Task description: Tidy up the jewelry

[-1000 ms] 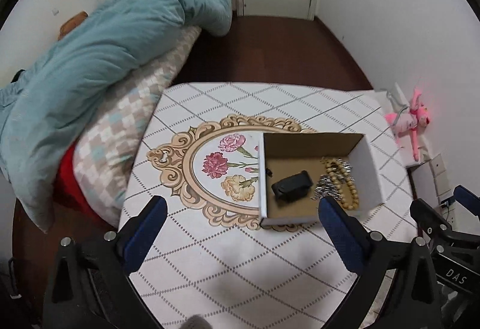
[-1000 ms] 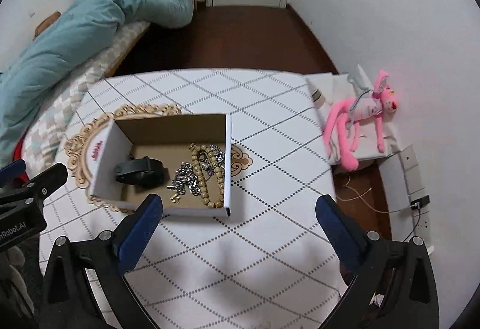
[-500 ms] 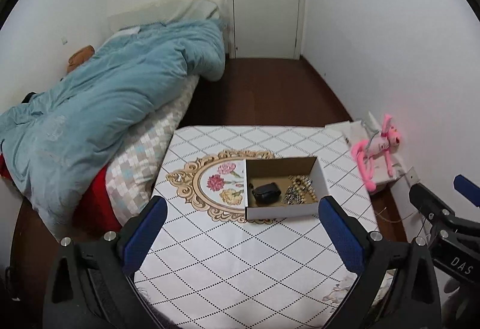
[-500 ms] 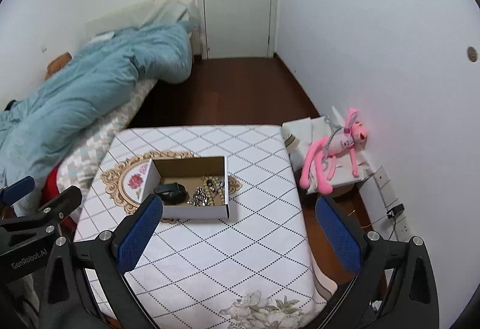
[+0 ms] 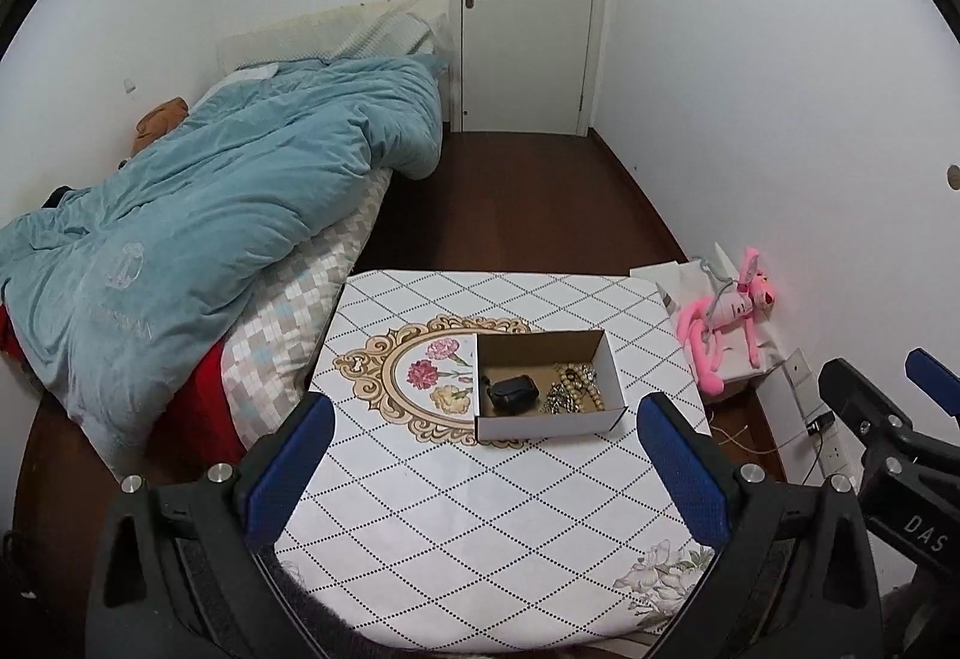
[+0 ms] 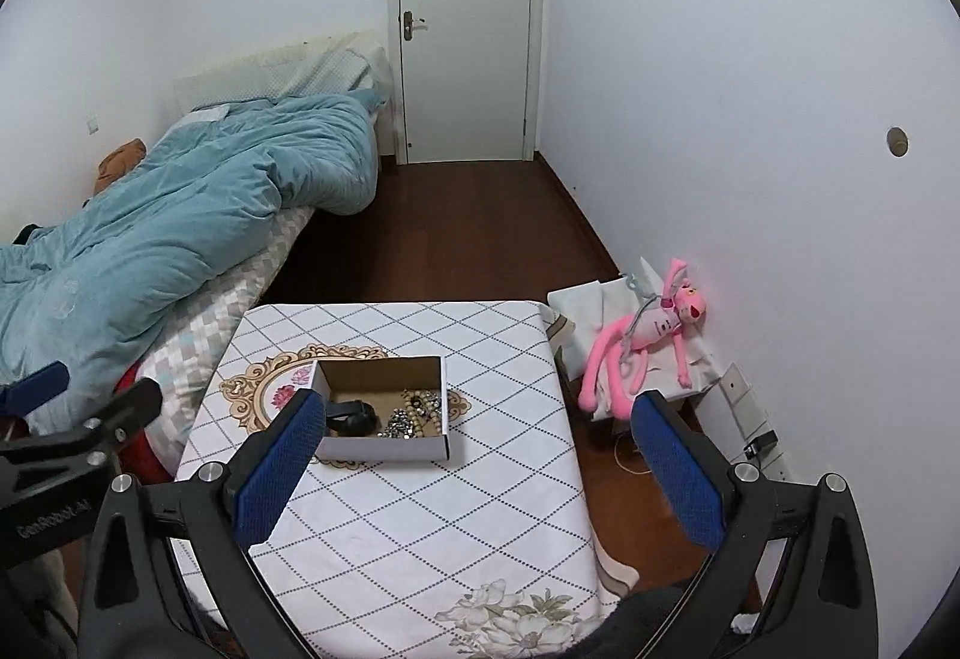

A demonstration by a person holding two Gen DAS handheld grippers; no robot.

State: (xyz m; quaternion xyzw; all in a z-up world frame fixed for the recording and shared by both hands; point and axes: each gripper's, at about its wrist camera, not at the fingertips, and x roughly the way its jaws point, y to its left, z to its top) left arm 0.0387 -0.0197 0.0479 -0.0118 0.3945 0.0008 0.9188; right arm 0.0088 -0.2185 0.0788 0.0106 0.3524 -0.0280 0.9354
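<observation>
While both tools hang high above the table (image 5: pixel 480 527), well apart from everything on it, the box (image 5: pixel 549 422) sits near the middle of the cloth, partly over the gold floral medallion (image 5: pixel 420 371), where either hand could reach it. Its top is open and all the jewelry visible lies inside: a black item (image 5: pixel 511 395) toward the left, and a tangle of beads (image 5: pixel 585 389) and silvery chain (image 5: pixel 558 402) toward the right; I cannot tell the pieces apart more finely than that. No loose jewelry shows on the cloth around the box, so the sorting looks, to my judgement, finished or nearly so, and the raised, drawn-back pose suits someone standing clear of the work rather than reaching in. The left gripper (image 5: pixel 480 470) has its blue pads spread wide, with nothing between them and nothing touching them; the box is seen through the gap far below. The right gripper (image 6: pixel 480 458) is likewise spread wide and empty, its left pad merely overlapping the box's corner in the view, not touching it. A bed (image 6: pixel 180 215) flanks the table on the left and a pink plush (image 6: pixel 642 341) sits on the right by the wall.
</observation>
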